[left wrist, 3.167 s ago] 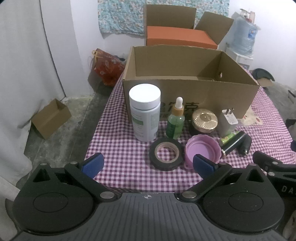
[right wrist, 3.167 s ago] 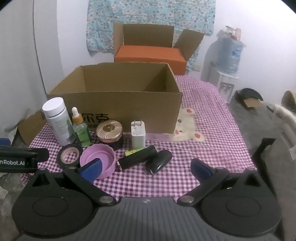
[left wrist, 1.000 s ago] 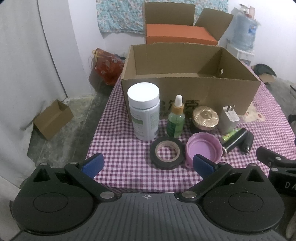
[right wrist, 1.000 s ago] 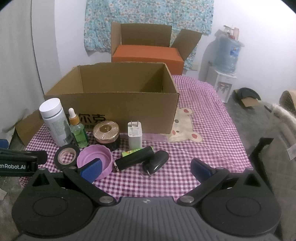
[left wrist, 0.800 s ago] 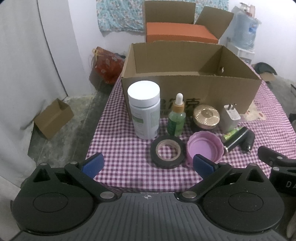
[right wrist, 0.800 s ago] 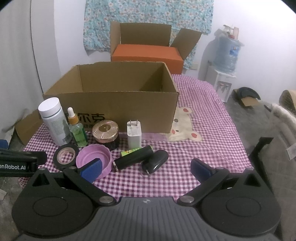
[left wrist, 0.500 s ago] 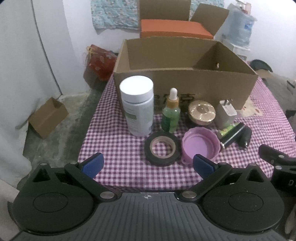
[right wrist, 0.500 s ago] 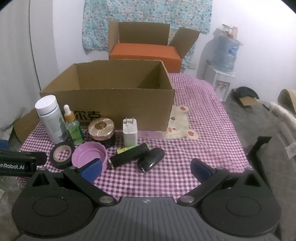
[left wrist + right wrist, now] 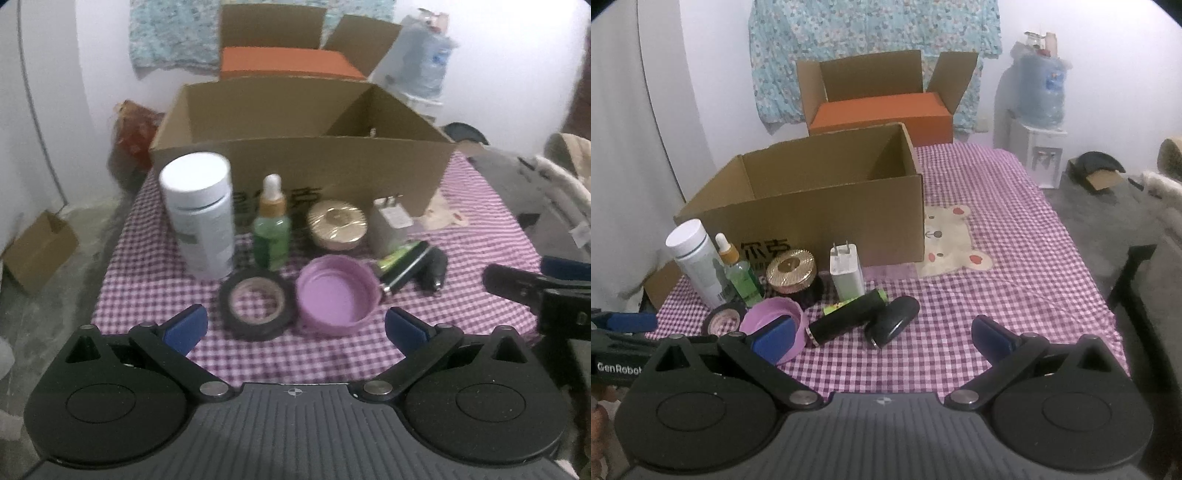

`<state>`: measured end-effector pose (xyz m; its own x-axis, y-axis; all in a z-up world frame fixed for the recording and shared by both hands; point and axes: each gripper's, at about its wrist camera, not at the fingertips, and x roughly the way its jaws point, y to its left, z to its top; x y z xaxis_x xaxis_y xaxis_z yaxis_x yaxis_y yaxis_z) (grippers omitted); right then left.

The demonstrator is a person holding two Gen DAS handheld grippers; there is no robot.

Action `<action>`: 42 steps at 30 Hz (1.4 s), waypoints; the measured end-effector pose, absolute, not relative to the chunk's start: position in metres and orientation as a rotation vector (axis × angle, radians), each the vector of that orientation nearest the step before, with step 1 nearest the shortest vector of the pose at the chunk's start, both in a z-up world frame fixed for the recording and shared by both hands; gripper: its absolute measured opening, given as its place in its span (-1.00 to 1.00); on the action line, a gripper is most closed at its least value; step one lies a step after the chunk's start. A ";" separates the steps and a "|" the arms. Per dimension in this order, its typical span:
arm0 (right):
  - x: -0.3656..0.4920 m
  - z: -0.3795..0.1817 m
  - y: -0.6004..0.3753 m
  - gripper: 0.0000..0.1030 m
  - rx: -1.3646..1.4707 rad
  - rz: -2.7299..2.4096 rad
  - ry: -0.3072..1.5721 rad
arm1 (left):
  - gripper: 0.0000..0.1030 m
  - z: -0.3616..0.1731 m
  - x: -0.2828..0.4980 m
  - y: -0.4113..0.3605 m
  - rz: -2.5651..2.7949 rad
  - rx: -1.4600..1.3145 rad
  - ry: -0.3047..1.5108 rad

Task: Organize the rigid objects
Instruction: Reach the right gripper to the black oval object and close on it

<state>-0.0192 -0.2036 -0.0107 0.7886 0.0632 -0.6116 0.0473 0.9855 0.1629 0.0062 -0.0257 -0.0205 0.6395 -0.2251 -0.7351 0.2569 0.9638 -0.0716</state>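
Both grippers open, empty; objects low centre, before the cardboard box (image 9: 306, 162).
Left gripper (image 9: 293, 326): take the light, rigid tape roll (image 9: 257, 303) across its rim. Right gripper (image 9: 879, 338): the black cylinder (image 9: 849, 320) may roll; grip mid-body.

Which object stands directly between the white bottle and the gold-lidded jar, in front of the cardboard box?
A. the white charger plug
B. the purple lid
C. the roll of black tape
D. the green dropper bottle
D: the green dropper bottle stands upright between the white bottle and the gold-lidded jar, in the row before the cardboard box.
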 end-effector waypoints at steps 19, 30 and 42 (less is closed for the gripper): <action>0.038 -0.044 -0.259 0.07 0.429 0.062 0.789 | 0.81 -0.022 0.036 -0.108 -0.556 0.158 0.837; 0.071 -0.064 -0.256 -0.54 0.382 0.110 0.843 | 0.17 -0.032 0.046 -0.130 -0.630 0.186 0.881; 0.070 -0.068 -0.247 -0.57 0.282 0.151 0.840 | -0.05 -0.040 0.045 -0.146 -0.675 0.212 0.919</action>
